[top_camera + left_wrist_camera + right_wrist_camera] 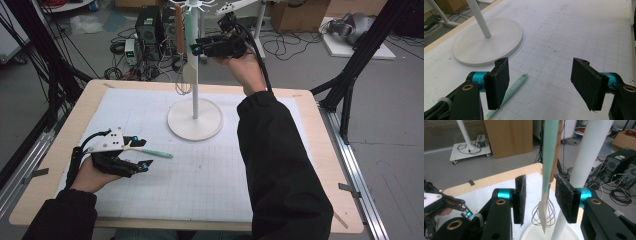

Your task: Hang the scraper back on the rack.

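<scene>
Nearest, a mint utensil (151, 152) is lying on the table (60, 150) beside the left gripper (142, 154), whose fingers are spread wide, not yet picked up. Farther off, a hanging mint spatula (548, 165) on the stand (195, 120) is being bracketed by the right gripper (540, 197), fingers narrowly apart, not yet closed.

Both sleeves (280, 165) are black. Each gripper (541, 85) is black, with flat black pads (587, 85), shiny blue rings, gold screws and a black cable.
</scene>
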